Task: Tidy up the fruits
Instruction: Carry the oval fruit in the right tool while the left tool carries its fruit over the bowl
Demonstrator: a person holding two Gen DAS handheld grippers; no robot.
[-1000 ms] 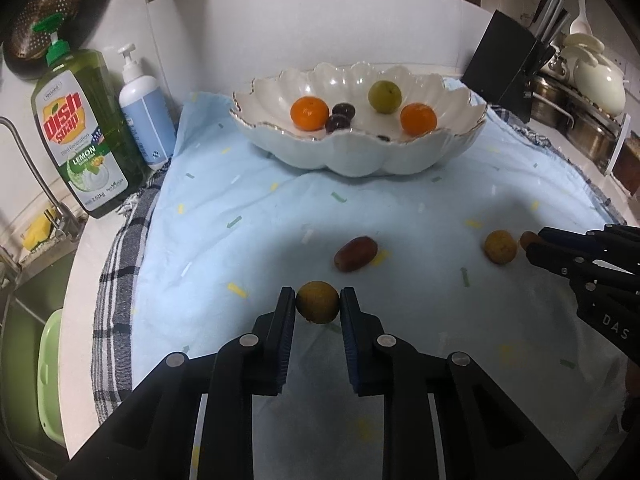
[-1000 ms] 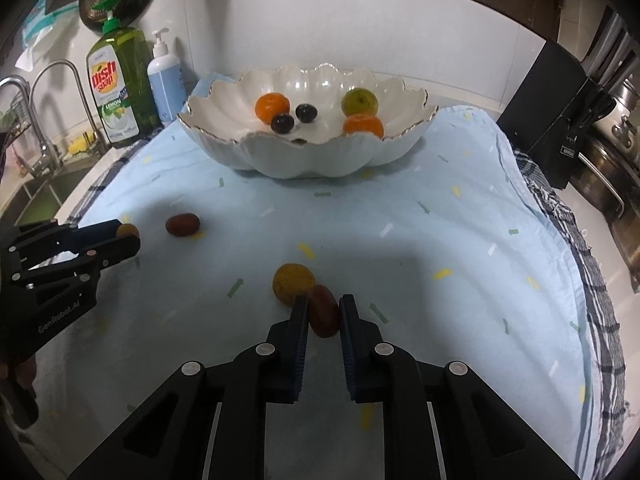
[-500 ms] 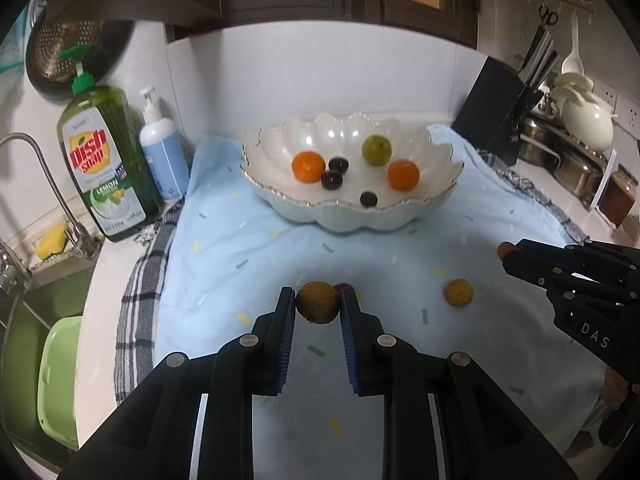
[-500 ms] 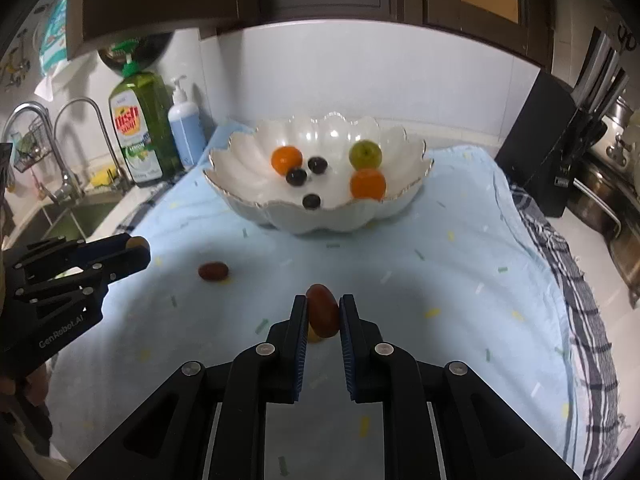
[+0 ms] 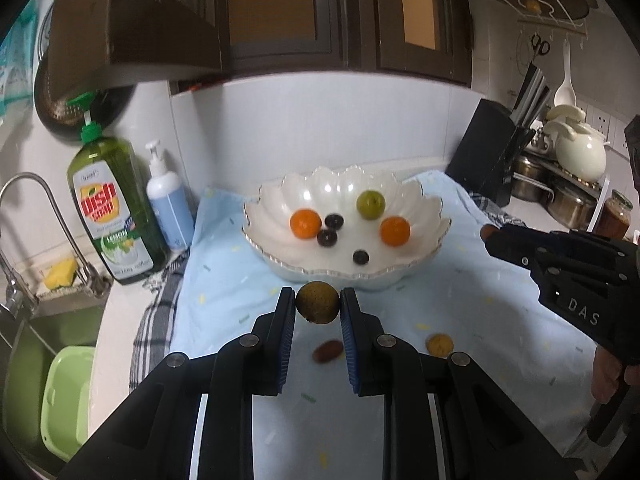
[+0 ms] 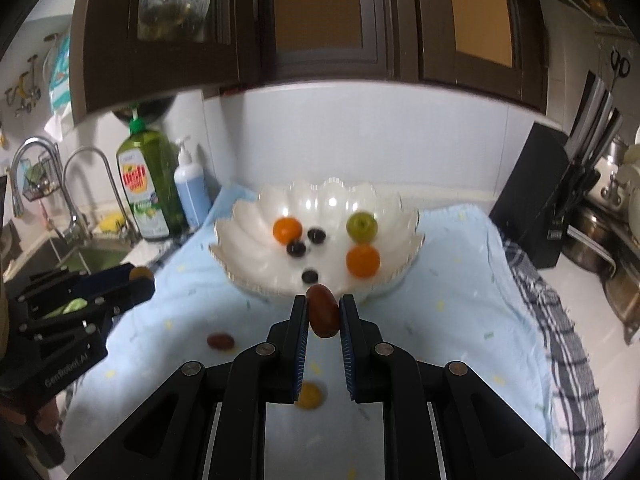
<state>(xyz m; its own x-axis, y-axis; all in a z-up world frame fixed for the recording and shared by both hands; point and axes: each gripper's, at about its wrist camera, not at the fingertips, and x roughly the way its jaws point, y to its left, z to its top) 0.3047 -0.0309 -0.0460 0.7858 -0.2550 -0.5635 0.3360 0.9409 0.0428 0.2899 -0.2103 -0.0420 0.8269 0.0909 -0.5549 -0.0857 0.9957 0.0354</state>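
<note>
- A brownish-yellow fruit [image 5: 317, 303] is clamped between the left gripper [image 5: 317, 304] jaws, at frame centre, in front of the bowl [image 5: 400, 276].
- A red oval fruit [image 6: 323, 310] is pinched by the right gripper [image 6: 323, 312], centre frame.

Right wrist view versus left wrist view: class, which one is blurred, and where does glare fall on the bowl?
Right wrist view: motion-smeared, the scalloped white bowl and dish soap bottle soft. Left wrist view: sharp, bottle label readable; glare spots on the bowl's back wall, fisheye bending the cabinets.
</note>
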